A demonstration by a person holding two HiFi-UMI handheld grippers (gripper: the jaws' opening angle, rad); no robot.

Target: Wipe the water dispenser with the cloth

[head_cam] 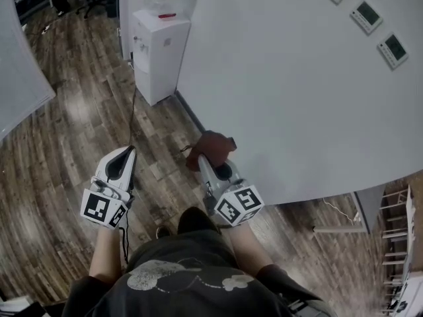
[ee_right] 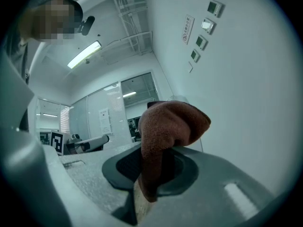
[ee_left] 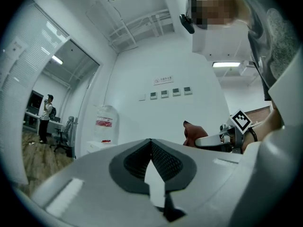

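One cloth (head_cam: 213, 145) gripped, water dispenser (head_cam: 160, 55) well apart

We hold the brown cloth pinched in the jaws of the right gripper (head_cam: 202, 160), close by the white wall (head_cam: 277, 78). On our left gripper (head_cam: 129, 152) the jaws press together on nothing. The water dispenser stands on the wooden floor (head_cam: 66, 150), against that wall.

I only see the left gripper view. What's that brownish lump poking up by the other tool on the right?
Observer: A brown cloth, clamped in the jaws of the right gripper.
Visitor: Has wiping started?
Observer: No. The head view shows the water dispenser standing ahead against the wall, with wood floor between it and both the cloth and the left gripper.
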